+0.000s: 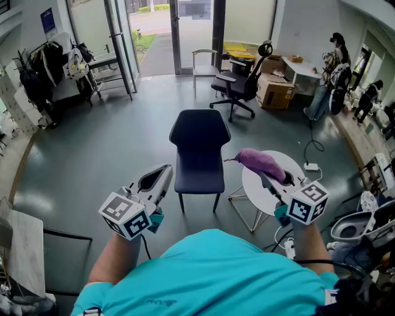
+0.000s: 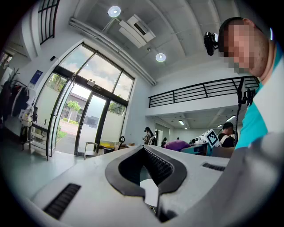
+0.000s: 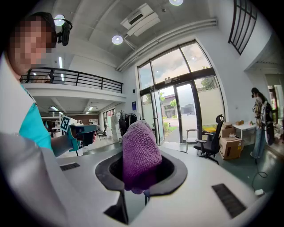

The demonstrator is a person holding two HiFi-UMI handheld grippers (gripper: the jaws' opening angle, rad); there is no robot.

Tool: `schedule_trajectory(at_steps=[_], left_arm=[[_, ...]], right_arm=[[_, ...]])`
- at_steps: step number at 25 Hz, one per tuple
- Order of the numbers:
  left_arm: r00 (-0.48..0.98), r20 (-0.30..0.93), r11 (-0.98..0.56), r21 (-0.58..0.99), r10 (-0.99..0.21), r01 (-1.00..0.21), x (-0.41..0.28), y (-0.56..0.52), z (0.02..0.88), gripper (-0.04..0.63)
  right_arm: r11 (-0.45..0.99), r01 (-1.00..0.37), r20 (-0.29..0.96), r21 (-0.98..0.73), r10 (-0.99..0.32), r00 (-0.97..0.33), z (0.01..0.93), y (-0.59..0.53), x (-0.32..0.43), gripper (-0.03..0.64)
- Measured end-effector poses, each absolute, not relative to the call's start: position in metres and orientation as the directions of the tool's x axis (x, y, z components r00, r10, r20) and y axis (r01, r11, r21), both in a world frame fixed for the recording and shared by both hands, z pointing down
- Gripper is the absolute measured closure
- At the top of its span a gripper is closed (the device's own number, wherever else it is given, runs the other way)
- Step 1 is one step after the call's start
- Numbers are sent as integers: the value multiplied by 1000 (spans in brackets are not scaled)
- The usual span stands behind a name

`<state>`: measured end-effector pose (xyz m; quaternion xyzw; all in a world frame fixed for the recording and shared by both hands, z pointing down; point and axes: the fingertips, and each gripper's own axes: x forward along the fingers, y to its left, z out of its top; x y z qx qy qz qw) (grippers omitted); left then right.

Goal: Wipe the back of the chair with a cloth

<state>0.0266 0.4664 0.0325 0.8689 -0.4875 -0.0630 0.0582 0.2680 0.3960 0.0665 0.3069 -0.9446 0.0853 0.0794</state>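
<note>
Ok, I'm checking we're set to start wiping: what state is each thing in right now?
Left gripper: shut, nothing between its jaws.
Right gripper: shut on the purple cloth.
Purple cloth: bunched, sticking out past the jaws.
Dark blue chair: upright, seat bare, neither gripper touching it.

Glossy grey floor [image 1: 92, 154] runs to tall glass doors [image 1: 185, 31] full of daylight. A black office chair [image 1: 237, 86] stands beside cardboard boxes [image 1: 276, 91], and a coat rack [image 1: 37, 77] stands at left. Round ceiling lights [image 2: 114, 11] glow above a railed mezzanine [image 2: 199, 91].
</note>
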Motion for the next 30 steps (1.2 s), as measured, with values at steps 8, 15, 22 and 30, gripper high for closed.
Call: schedule_trajectory(at_steps=[8, 15, 22, 30], left_arm=[[530, -55, -531, 159, -846, -832, 25, 470, 34, 604], [533, -51, -534, 166, -844, -829, 32, 463, 34, 604], [537, -49, -537, 162, -842, -828, 66, 456, 29, 604], [514, -58, -516, 158, -856, -842, 124, 441, 27, 604]], right_arm=[[792, -602, 200, -102, -576, -793, 69, 400, 264, 535], [803, -581, 196, -136, -553, -810, 69, 397, 267, 534], [811, -568, 187, -136, -542, -819, 64, 392, 295, 531], [837, -534, 197, -118, -507, -839, 62, 379, 351, 529]])
